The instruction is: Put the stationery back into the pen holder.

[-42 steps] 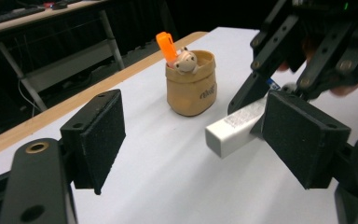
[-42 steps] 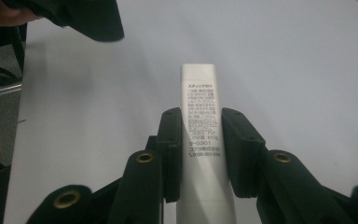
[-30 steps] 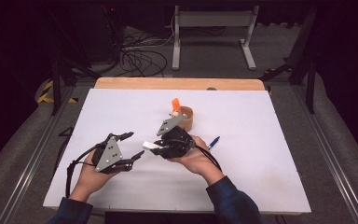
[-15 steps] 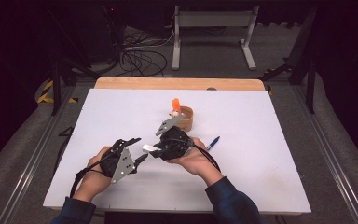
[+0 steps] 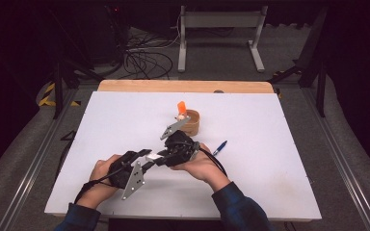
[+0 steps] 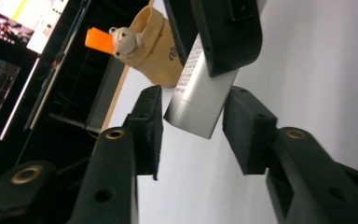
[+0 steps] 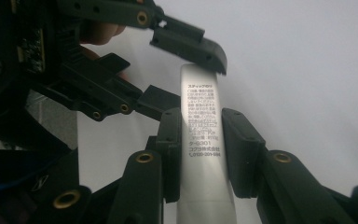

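Note:
A silvery white tube [image 7: 199, 102] with small black print lies level above the white table [image 5: 279, 144]. My right gripper [image 7: 200, 149] is shut on its middle, pads pressed to both sides. In the high view the right gripper [image 5: 166, 155] points left, and the left gripper [image 5: 147, 159] meets it head on. The tube's free end [image 6: 200, 93] sits between the left gripper's [image 6: 193, 135] pads, with a thin gap on each side. Those jaws have just been closing around the tube's end.
A tan cup [image 5: 189, 122] holding a small bear figure and an orange piece stands just behind the hands. A blue pen [image 5: 220, 147] lies right of the right wrist. A wooden strip [image 5: 183, 86] runs along the table's far edge.
The left hand has moved right and slightly down to the right gripper. Its jaws have narrowed and now straddle the tube's end. The right hand has kept still.

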Demonstrator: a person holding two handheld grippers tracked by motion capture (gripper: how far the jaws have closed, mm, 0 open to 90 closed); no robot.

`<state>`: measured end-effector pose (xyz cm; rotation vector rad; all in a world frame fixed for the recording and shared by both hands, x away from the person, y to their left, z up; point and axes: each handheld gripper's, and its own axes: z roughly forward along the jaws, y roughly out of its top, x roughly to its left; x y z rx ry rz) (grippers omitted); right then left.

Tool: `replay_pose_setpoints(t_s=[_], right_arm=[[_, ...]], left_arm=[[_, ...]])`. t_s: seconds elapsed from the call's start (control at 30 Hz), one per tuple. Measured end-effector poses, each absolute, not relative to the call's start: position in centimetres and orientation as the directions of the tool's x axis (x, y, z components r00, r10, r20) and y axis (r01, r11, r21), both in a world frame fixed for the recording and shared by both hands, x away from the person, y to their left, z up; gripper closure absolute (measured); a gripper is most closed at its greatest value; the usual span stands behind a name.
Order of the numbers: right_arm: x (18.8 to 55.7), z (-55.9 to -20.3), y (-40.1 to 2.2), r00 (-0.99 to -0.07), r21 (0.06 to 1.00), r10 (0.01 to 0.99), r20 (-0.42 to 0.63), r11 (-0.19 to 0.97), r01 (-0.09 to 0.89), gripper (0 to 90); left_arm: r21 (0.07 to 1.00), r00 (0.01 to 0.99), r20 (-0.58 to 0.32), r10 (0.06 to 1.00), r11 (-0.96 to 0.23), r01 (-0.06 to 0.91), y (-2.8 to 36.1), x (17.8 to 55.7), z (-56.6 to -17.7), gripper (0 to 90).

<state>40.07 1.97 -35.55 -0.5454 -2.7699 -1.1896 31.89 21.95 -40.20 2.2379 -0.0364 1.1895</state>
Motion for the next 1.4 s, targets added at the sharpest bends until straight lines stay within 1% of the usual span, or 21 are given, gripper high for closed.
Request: replay_pose_setpoints(t_s=[0.13, 0.23, 0.37, 0.5, 0.53, 0.63, 0.73, 0.77, 0.9, 1.0, 1.07, 1.1, 1.2, 1.4], right_arm=[[40.2, -35.6, 1.9, -0.932, 0.684, 0.285, 0.223, 0.635, 0.358, 70.3], [40.2, -35.5, 1.8, -0.926, 0.687, 0.291, 0.241, 0.623, 0.374, 70.1], [40.3, -35.4, 1.6, -0.921, 0.691, 0.29, 0.262, 0.609, 0.388, 69.9], [40.5, -35.2, 1.3, -0.921, 0.713, 0.279, 0.272, 0.584, 0.388, 68.2], [40.5, -35.1, 1.2, -0.922, 0.718, 0.277, 0.271, 0.58, 0.385, 67.1], [40.3, -34.9, 1.1, -0.931, 0.742, 0.275, 0.24, 0.567, 0.359, 55.6], [40.1, -34.8, 1.0, -0.937, 0.763, 0.265, 0.229, 0.549, 0.342, 51.3], [40.0, -34.7, 0.9, -0.939, 0.771, 0.265, 0.221, 0.542, 0.334, 48.4], [39.7, -34.6, 0.2, -0.943, 0.806, 0.269, 0.198, 0.503, 0.312, 42.5], [39.3, -34.6, -0.7, -0.944, 0.834, 0.287, 0.162, 0.471, 0.286, 39.8], [39.2, -34.6, -1.3, -0.941, 0.851, 0.299, 0.156, 0.443, 0.282, 37.8], [39.0, -34.7, -1.7, -0.942, 0.864, 0.302, 0.15, 0.424, 0.273, 37.6], [38.5, -34.8, -2.7, -0.943, 0.889, 0.303, 0.138, 0.381, 0.252, 37.0], [37.9, -35.6, -4.6, -0.939, 0.926, 0.325, 0.11, 0.31, 0.215, 36.6]], left_arm=[[0.481, 0.592, 0.772, 0.231, -0.821, -0.308, 22.0, 31.8, -40.4, 62.7], [0.447, 0.584, 0.787, 0.198, -0.836, -0.319, 21.9, 31.8, -40.4, 65.5], [0.45, 0.6, 0.776, 0.195, -0.837, -0.31, 21.9, 31.8, -40.4, 68.2], [0.527, 0.646, 0.723, 0.247, -0.802, -0.282, 22.0, 31.9, -40.3, 70.6], [0.561, 0.662, 0.699, 0.272, -0.782, -0.271, 22.1, 32.0, -40.3, 70.7], [0.595, 0.685, 0.665, 0.298, -0.765, -0.245, 22.3, 32.3, -40.1, 70.9], [0.635, 0.716, 0.621, 0.319, -0.74, -0.22, 22.4, 32.5, -40.1, 70.9], [0.659, 0.728, 0.599, 0.335, -0.723, -0.209, 22.5, 32.6, -40.1, 70.9], [0.734, 0.766, 0.512, 0.388, -0.66, -0.157, 22.7, 33.0, -40.1, 70.9], [0.782, 0.797, 0.442, 0.412, -0.612, -0.117, 22.7, 33.3, -40.2, 71.0], [0.802, 0.806, 0.414, 0.423, -0.588, -0.103, 22.6, 33.4, -40.2, 71.0], [0.825, 0.82, 0.378, 0.43, -0.558, -0.088, 22.6, 33.4, -40.2, 71.0], [0.863, 0.84, 0.314, 0.443, -0.502, -0.058, 22.5, 33.5, -40.1, 71.0], [0.898, 0.865, 0.235, 0.443, -0.439, -0.02, 21.9, 33.7, -40.2, 71.1]])
